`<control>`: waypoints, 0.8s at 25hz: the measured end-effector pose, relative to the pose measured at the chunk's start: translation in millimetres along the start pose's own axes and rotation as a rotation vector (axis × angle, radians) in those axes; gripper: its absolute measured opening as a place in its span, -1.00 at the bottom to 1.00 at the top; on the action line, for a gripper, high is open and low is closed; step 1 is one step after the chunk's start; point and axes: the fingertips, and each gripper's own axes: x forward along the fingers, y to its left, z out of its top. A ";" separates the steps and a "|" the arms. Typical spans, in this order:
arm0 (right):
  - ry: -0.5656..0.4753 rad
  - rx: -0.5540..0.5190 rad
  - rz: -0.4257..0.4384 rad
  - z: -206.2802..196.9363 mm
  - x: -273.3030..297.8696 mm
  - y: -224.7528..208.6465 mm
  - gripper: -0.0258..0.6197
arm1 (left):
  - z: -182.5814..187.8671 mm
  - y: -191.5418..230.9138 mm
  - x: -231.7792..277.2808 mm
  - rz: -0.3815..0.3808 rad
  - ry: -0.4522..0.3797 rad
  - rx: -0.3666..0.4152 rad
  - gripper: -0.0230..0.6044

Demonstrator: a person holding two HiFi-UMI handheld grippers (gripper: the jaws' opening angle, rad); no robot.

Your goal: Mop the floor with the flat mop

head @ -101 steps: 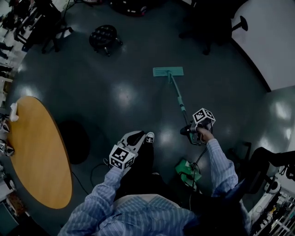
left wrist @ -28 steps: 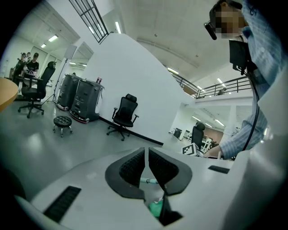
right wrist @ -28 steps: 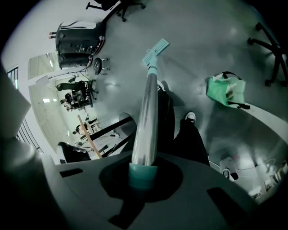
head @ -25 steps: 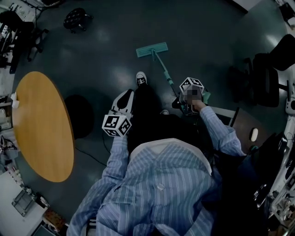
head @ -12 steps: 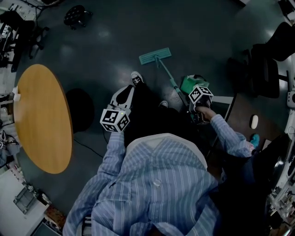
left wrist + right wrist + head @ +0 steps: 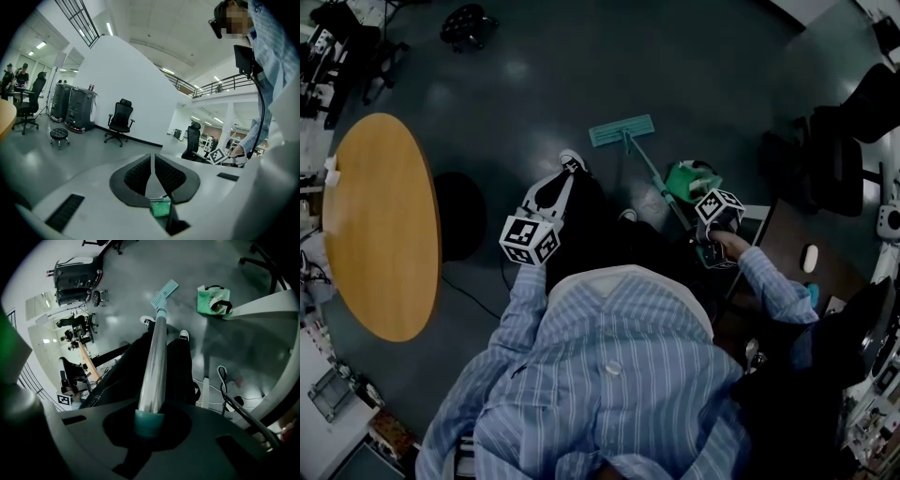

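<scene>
The flat mop's teal head point(image 6: 622, 130) lies on the dark floor just ahead of the person's shoe point(image 6: 572, 161). Its handle point(image 6: 661, 187) slants back to my right gripper point(image 6: 705, 242), which is shut on the handle's upper part. In the right gripper view the silver handle point(image 6: 154, 357) runs from between the jaws of the right gripper point(image 6: 150, 420) down to the mop head point(image 6: 165, 290). My left gripper point(image 6: 558, 190) hangs over the person's left leg, away from the mop. In the left gripper view that left gripper point(image 6: 153, 169) is shut with nothing in it.
A green bag point(image 6: 692, 178) sits on the floor beside the mop handle. An oval wooden table point(image 6: 380, 225) stands at the left, a stool point(image 6: 469, 23) at the far left, office chairs point(image 6: 839, 141) and a desk point(image 6: 787, 244) at the right. Cables point(image 6: 229, 394) lie near the feet.
The mop head has been drawn back from well ahead to just in front of the feet. The person has turned, bringing the green bag into view beside the handle. The left gripper stays idle.
</scene>
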 end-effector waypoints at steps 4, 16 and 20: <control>0.013 -0.021 -0.015 -1.5 2.8 5.5 -0.89 | -0.6 0.0 -0.9 -0.005 -0.002 -0.006 -0.84; -0.002 -0.005 0.010 0.3 6.1 9.5 -0.89 | -6.6 2.2 -4.2 -0.008 0.001 -0.011 -0.83; -0.013 0.002 0.024 0.6 13.2 14.8 -0.89 | -9.7 9.5 -14.2 0.011 -0.002 -0.017 -0.84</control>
